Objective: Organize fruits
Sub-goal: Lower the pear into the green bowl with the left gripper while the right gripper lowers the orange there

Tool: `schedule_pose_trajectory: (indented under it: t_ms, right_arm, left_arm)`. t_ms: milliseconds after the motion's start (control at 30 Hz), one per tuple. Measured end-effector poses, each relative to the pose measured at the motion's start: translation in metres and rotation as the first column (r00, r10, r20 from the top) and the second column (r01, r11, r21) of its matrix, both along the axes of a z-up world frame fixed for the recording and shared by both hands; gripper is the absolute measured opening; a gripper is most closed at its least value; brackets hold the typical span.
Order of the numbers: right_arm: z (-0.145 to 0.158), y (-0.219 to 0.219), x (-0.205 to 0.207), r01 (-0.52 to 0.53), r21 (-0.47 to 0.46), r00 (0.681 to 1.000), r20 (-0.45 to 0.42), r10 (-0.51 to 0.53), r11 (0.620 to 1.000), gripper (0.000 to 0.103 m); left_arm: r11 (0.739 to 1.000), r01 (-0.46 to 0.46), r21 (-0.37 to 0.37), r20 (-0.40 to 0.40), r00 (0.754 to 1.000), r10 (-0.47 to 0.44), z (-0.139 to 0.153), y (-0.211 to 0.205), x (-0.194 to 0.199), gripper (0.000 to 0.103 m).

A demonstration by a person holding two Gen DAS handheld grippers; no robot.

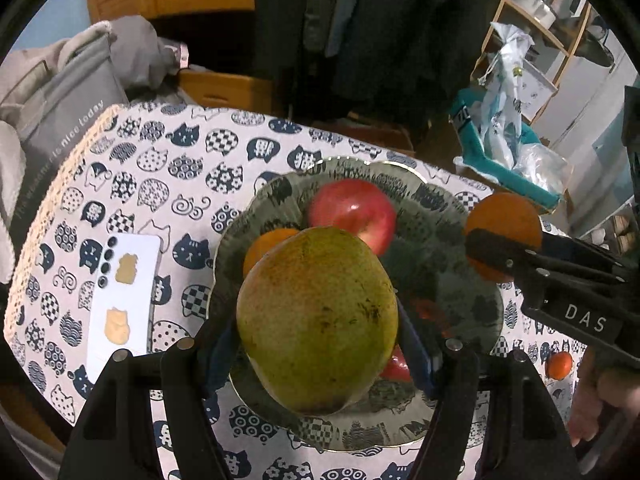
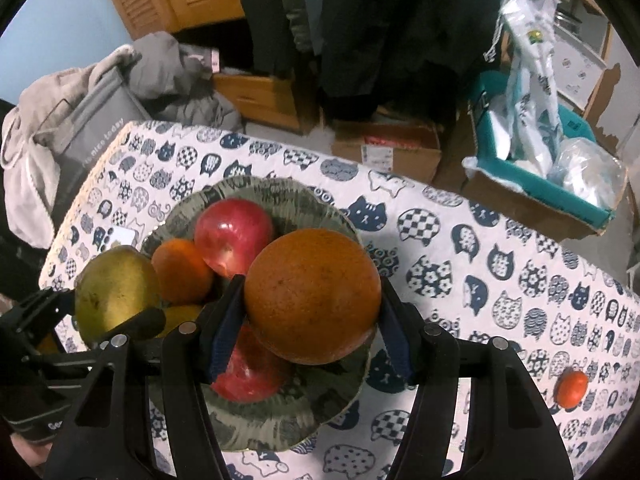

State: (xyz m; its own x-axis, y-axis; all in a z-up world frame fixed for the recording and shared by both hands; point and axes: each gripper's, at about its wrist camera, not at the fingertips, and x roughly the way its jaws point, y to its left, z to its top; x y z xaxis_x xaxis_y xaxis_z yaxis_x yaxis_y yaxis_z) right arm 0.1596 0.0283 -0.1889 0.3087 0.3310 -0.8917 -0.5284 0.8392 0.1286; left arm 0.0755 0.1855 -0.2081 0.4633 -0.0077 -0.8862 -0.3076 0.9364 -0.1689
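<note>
My left gripper [image 1: 318,344] is shut on a large green-yellow mango [image 1: 318,320] and holds it over the patterned glass plate [image 1: 476,304]. In the plate lie a red apple [image 1: 352,210], a small orange [image 1: 266,246] and a second red apple [image 1: 396,366], mostly hidden under the mango. My right gripper [image 2: 310,320] is shut on a big orange [image 2: 312,296], above the plate's [image 2: 320,404] right half. The right wrist view also shows the mango [image 2: 116,296], the far apple [image 2: 232,236], the small orange [image 2: 180,270] and the near apple [image 2: 248,372]. The big orange [image 1: 502,226] shows at the right in the left wrist view.
A small tangerine [image 2: 572,388] lies on the cat-print tablecloth [image 2: 480,260] to the right of the plate. A white phone [image 1: 124,300] lies left of the plate. Beyond the table are a grey bag [image 1: 60,120], cardboard boxes [image 2: 388,148] and a teal box [image 2: 540,184] with plastic bags.
</note>
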Motion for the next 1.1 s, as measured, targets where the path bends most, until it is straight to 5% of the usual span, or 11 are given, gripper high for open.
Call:
schedule_pose_trajectory:
  t_ms: [633,800,1100]
  right_arm:
    - [-0.032,0.010,0.007,-0.018,-0.028,0.997,-0.081,0.016,0.999,0.065]
    - [-0.035,0.010,0.010,-0.009,-0.032,0.995,-0.097,0.006,0.999,0.065]
    - [-0.003,0.003,0.013,0.019,0.046,0.999,-0.040,-0.017,0.999,0.074]
  left_arm:
    - [0.999,0.004,-0.043,-0.029,1.000,-0.005,-0.016,0.004,0.010,0.074]
    - [0.999,0.002,-0.039,-0.015,1.000,-0.003,-0.014,0.004,0.010,0.086]
    - [0.999,0.028,-0.031,0.003,1.000,-0.028,-0.003,-0.004,0.005,0.086]
